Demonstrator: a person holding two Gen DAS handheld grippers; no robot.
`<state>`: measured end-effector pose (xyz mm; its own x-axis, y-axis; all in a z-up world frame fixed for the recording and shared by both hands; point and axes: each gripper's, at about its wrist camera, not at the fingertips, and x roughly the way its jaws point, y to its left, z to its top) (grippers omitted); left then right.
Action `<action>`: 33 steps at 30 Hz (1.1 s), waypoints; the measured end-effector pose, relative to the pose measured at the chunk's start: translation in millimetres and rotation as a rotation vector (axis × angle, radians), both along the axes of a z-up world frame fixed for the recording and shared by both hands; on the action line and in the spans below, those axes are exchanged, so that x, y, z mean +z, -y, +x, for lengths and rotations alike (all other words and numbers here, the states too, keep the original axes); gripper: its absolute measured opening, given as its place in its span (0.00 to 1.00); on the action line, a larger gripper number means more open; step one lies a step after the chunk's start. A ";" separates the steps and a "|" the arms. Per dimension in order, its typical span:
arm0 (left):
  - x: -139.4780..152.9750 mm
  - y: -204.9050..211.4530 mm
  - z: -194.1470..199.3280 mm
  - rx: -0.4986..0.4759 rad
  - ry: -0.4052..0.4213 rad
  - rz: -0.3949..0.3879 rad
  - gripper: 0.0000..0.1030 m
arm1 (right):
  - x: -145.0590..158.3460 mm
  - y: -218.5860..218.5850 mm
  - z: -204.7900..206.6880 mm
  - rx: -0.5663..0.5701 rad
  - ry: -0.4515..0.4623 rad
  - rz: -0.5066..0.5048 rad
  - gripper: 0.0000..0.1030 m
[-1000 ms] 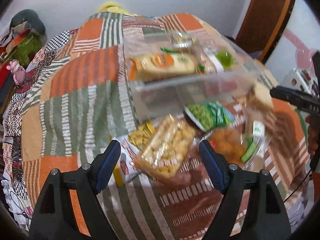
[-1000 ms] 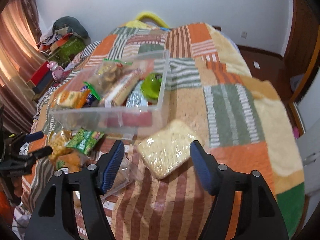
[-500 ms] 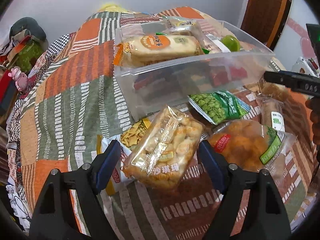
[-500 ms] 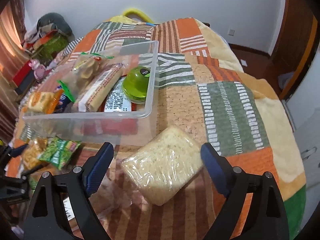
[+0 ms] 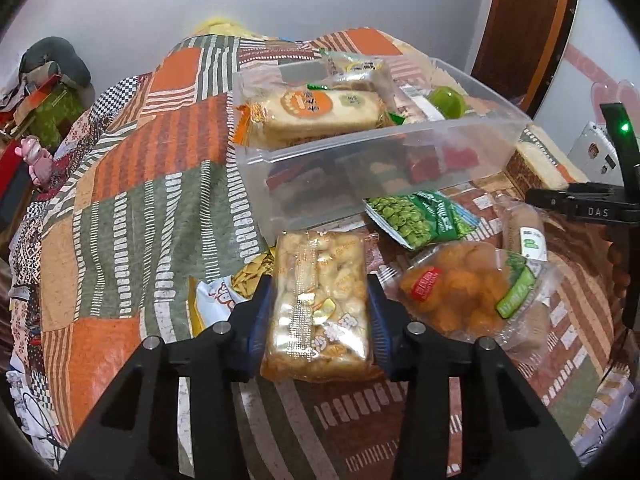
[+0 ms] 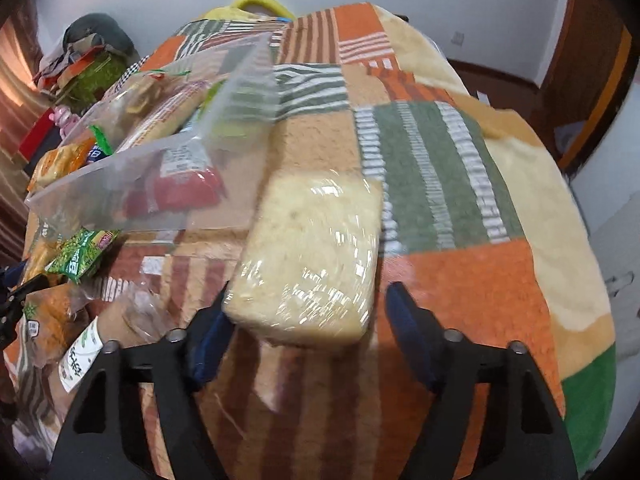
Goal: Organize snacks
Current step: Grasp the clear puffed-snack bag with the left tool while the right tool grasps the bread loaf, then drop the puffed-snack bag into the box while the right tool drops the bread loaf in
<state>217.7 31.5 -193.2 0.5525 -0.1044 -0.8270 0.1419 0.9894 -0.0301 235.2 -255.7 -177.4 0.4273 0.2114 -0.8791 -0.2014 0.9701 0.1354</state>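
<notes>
My left gripper (image 5: pixel 318 316) is shut on a clear pack of puffed biscuits (image 5: pixel 318 308), its blue pads pressed on both long sides, in front of the clear plastic bin (image 5: pixel 360 160) that holds several snacks. My right gripper (image 6: pixel 306 320) is open around a wrapped noodle block (image 6: pixel 316 256) lying on the patchwork blanket right of the bin (image 6: pixel 132 196); the left pad touches it, the right pad stands apart. This view is blurred.
A green pea bag (image 5: pixel 416 216), an orange snack bag (image 5: pixel 460 292), a bread roll pack (image 5: pixel 524 232) and a cracker bag (image 5: pixel 240 284) lie on the blanket (image 5: pixel 132 208) before the bin. Clutter sits at the bed's left edge (image 5: pixel 36 120).
My left gripper moved forward and closed on the puffed biscuit pack. My right gripper moved down and forward, so the noodle block now sits between its open fingers.
</notes>
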 end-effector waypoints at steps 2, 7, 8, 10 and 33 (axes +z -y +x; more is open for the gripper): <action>4.4 -1.1 -2.8 0.003 0.009 0.000 0.43 | 3.6 6.1 -1.2 -0.007 -0.005 0.032 0.63; 16.6 -5.3 -6.8 0.020 0.029 -0.014 0.43 | 13.3 5.8 4.2 -0.019 0.021 0.051 0.65; 19.9 -6.1 -7.3 0.024 0.035 -0.018 0.43 | 12.9 2.8 8.1 -0.020 0.020 0.048 0.65; 25.4 -7.2 -6.6 0.029 0.045 -0.020 0.43 | 8.1 0.5 13.5 -0.022 0.008 0.047 0.64; 90.8 -11.2 30.1 0.058 0.199 -0.059 0.43 | 86.7 12.4 14.4 -0.026 0.231 0.068 0.51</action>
<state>247.8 42.7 -102.3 0.7109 -0.1122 -0.6942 0.0933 0.9935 -0.0650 249.6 -268.1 -90.7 0.6217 0.2536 -0.7411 -0.2102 0.9654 0.1540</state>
